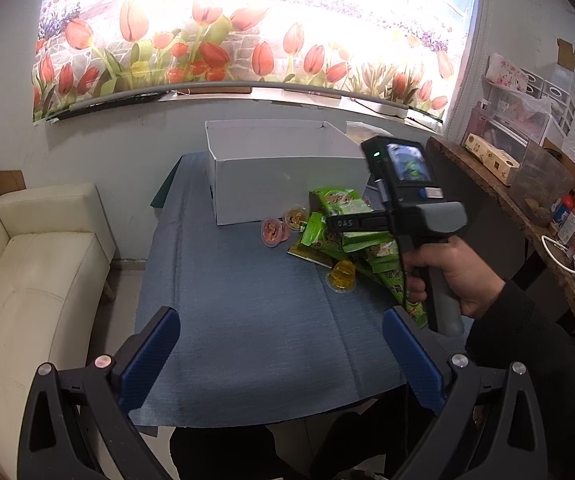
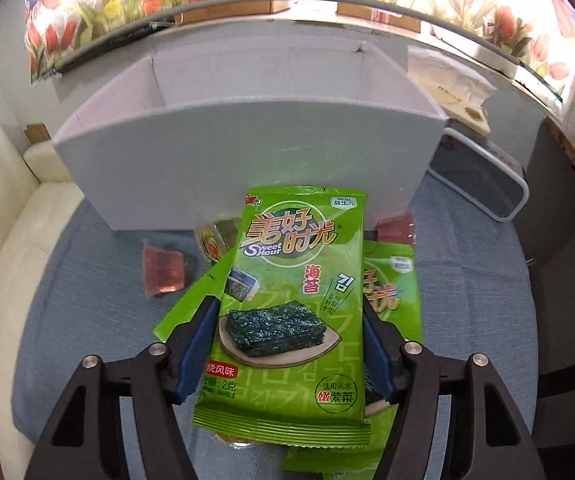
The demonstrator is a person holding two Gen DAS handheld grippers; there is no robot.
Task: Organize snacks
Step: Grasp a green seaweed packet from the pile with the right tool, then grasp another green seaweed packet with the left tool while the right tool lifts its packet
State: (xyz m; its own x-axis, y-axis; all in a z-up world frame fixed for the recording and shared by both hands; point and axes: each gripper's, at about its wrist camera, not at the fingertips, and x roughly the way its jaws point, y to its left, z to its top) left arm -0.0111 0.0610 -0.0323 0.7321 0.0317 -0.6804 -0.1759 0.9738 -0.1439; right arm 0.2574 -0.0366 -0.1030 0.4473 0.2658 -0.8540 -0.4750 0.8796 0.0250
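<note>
My right gripper is shut on a green seaweed snack packet, its blue pads pressed on both long edges, held above a pile of like green packets. In the left wrist view the right gripper sits over the green packet pile in front of the white box. The white box is open-topped and stands just beyond the held packet. My left gripper is open and empty over the blue tablecloth near the front edge.
Red jelly cups and a yellow one lie by the pile; red jelly cups also flank the packets. A cream sofa stands left. A cluttered wooden shelf is at the right. A white-framed rack lies right of the box.
</note>
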